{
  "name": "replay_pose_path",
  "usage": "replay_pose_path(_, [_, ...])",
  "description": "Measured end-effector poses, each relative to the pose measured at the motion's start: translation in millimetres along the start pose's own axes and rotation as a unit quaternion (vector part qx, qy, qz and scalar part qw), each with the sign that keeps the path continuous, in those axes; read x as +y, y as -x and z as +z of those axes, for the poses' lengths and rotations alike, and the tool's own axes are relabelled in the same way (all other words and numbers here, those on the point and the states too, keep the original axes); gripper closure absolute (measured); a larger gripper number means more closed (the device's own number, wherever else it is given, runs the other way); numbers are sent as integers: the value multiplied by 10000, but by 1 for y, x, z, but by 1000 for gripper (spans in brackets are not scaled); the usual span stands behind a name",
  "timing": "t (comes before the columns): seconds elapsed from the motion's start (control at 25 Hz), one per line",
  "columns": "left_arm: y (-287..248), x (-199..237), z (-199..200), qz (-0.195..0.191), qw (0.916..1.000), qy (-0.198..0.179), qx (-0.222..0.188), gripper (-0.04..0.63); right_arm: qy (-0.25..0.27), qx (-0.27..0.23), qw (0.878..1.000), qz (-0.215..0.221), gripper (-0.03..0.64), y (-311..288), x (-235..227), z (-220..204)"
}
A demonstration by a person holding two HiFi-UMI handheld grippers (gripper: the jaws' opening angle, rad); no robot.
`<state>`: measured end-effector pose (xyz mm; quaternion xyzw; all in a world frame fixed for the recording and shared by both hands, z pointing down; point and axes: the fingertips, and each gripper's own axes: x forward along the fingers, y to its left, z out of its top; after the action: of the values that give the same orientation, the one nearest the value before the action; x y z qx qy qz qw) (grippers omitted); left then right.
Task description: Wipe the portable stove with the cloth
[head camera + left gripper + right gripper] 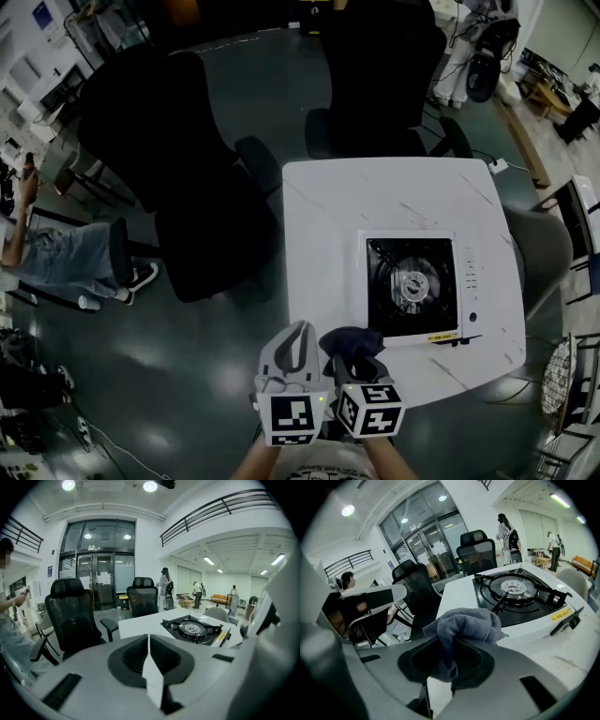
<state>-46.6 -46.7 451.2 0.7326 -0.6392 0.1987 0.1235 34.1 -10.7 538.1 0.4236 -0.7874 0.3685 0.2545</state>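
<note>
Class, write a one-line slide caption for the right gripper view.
Right gripper clamps a grey cloth, short of the portable stove on the white table.

Dark glossy floor (187, 375), black office chairs (159, 131) beside white marbled table (328, 216), glass doors (96, 581) beyond

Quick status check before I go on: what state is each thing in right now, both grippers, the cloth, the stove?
Left gripper: shut, empty.
Right gripper: shut on the cloth.
Cloth: bunched up, pinched in the jaws, short of the stove.
Portable stove: flat on the table, no flame seen, nothing on the burner.
Table: holds only the stove.
</note>
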Motion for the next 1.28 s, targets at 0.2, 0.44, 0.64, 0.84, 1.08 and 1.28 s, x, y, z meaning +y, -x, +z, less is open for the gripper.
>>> replay_pose_path(0.2, [-1, 1, 2, 31, 10000, 15, -20, 573, 128, 49, 9999, 105, 528, -7, 3, 12])
replay_pose_path(0.44, [-2, 0, 5, 23, 10000, 16, -42, 574, 109, 106, 9998, 126, 528, -12, -1, 27])
replay_pose_path(0.64, [-5, 2, 6, 29, 10000, 28, -31, 572, 254, 418, 9987, 102, 528, -18, -1, 33])
replay_pose_path(0.84, [-9, -2, 10, 6, 10000, 56, -49, 572, 265, 488, 9984, 120, 528, -23, -7, 46])
replay_pose_path(1.08, [-14, 0, 12, 24, 10000, 39, -57, 572, 211, 671, 9973, 214, 528, -27, -11, 53])
replay_pose_path(1.28, [-18, 2, 14, 50, 10000, 54, -48, 573, 103, 835, 9960, 314, 528, -29, -12, 57])
